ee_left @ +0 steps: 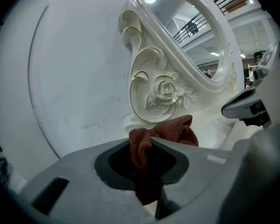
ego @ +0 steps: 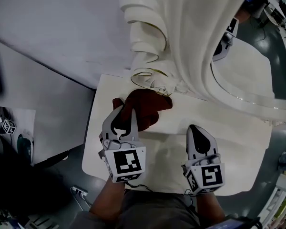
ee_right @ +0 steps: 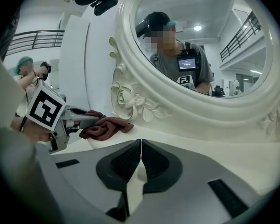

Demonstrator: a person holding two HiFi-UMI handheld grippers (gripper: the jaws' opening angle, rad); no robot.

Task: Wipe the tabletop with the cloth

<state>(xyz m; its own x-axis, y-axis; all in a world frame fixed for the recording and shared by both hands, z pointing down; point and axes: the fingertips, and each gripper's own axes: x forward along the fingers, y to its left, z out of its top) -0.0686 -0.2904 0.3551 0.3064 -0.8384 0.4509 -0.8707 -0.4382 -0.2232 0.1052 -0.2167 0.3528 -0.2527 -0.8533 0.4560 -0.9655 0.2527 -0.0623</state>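
A dark red cloth lies bunched on the white tabletop, just in front of the carved base of a white mirror frame. My left gripper is shut on the cloth's near edge; in the left gripper view the cloth is pinched between the jaws and spills forward toward the rose carving. My right gripper hovers over bare tabletop to the right, shut with nothing in it. In the right gripper view the cloth and the left gripper show at the left.
The ornate oval mirror stands along the table's far side and reflects a person. A white wall panel rises at the left. The tabletop's left edge drops to a dark floor with clutter.
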